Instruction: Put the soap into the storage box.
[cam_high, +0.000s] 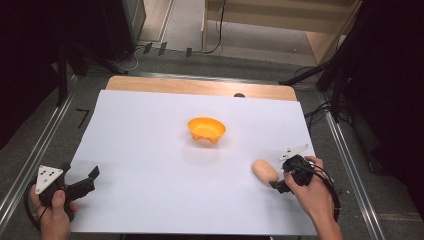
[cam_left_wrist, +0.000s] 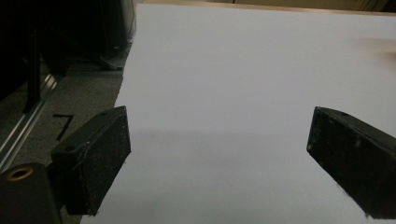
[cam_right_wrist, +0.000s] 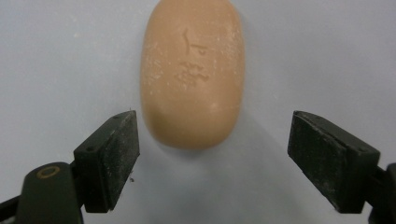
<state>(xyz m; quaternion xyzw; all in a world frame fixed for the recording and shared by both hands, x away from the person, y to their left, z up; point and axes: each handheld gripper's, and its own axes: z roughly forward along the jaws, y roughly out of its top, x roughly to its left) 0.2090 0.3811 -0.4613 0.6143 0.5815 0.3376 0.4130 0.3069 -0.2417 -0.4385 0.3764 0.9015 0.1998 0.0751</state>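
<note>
Currently approach step: right gripper (cam_right_wrist: 212, 154) jaws wide, empty, lined up just short of soap bar (cam_right_wrist: 192, 70) near sheet's (cam_high: 150, 150) right edge. Next: advance, straddle bar, close. Left gripper (cam_left_wrist: 219, 154) wide, idle at front-left corner.

High view: sitting above the person's side, looking forward and down, taking in the whole white sheet (cam_high: 165, 165), the wooden table edge (cam_high: 200, 86) beyond it and the floor past that.

Left gripper view: riding low near the sheet's left edge (cam_left_wrist: 233, 93), facing along it toward the far side, grey floor (cam_left_wrist: 70, 102) showing at left.

Right gripper view: hanging close over the sheet, looking down at the peach oval bar (cam_right_wrist: 191, 74); the high view is sharing that bar (cam_high: 265, 171), seen far smaller.
</note>
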